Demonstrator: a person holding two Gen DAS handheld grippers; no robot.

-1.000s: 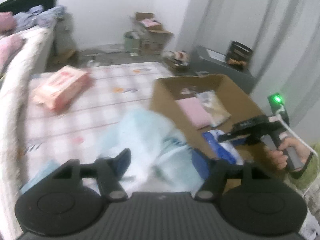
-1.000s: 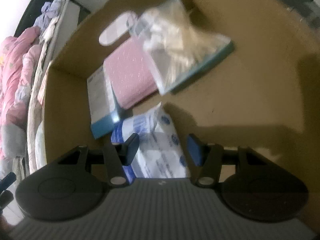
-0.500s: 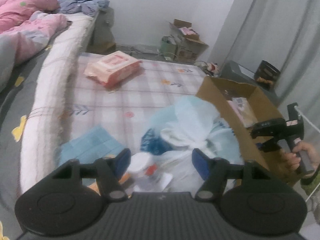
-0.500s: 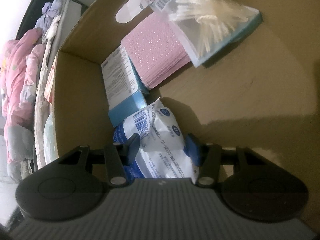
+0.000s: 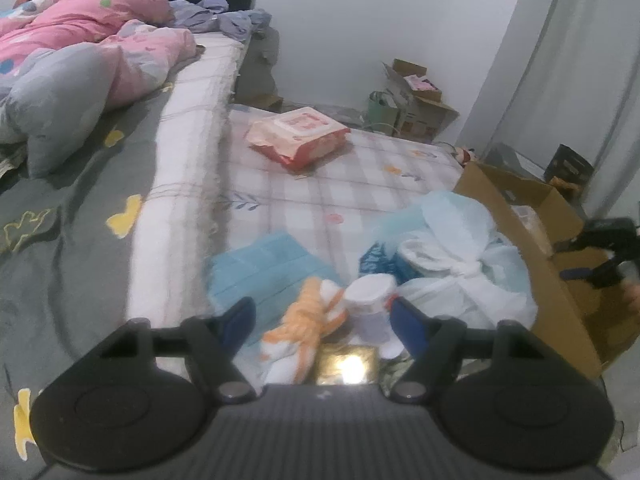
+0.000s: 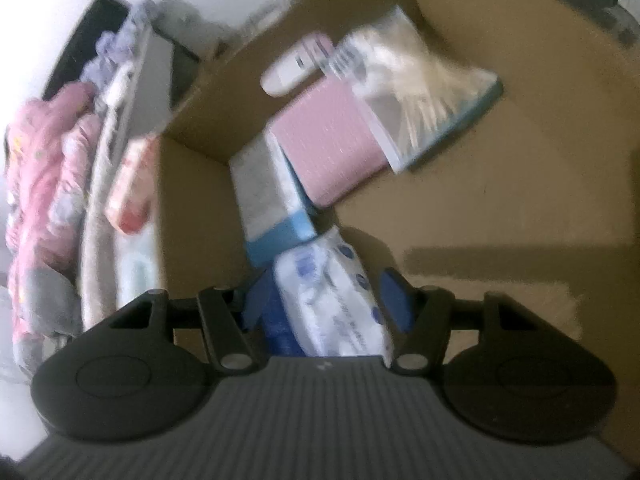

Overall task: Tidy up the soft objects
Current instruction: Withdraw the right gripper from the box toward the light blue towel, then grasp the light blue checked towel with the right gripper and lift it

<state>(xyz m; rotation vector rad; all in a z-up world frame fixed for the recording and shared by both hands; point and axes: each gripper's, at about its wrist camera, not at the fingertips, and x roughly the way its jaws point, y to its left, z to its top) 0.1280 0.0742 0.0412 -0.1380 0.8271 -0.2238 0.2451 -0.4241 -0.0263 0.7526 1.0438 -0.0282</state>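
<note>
Beside the cardboard box (image 5: 516,200), which stands open on the checked mattress (image 5: 304,184) as the collecting point, the loose soft goods lie in a heap so that either tong can reach them: the big pale-blue plastic bag (image 5: 460,240) touches the box's near wall, the blue folded cloth (image 5: 264,268) lies further from the box, and the pink wipes pack (image 5: 298,136) sits well apart toward the far wall. Inside the box, packed against its left wall, are a pink pad (image 6: 332,152), a blue-edged carton (image 6: 272,204), a clear bag of pale sticks (image 6: 416,116) and a blue-and-white wipes packet (image 6: 332,300). The right gripper (image 6: 324,300) hangs low in the box, its jaws set narrowly around that packet, but blur keeps me from telling whether they pinch it. The left gripper (image 5: 322,316) is spread wide and empty above an orange-and-white plush toy (image 5: 308,328) and a small white-capped jar (image 5: 370,300). Compared with half a second ago, the left tong has drawn back from the box, bringing the toy into view, while the right has barely shifted.
</note>
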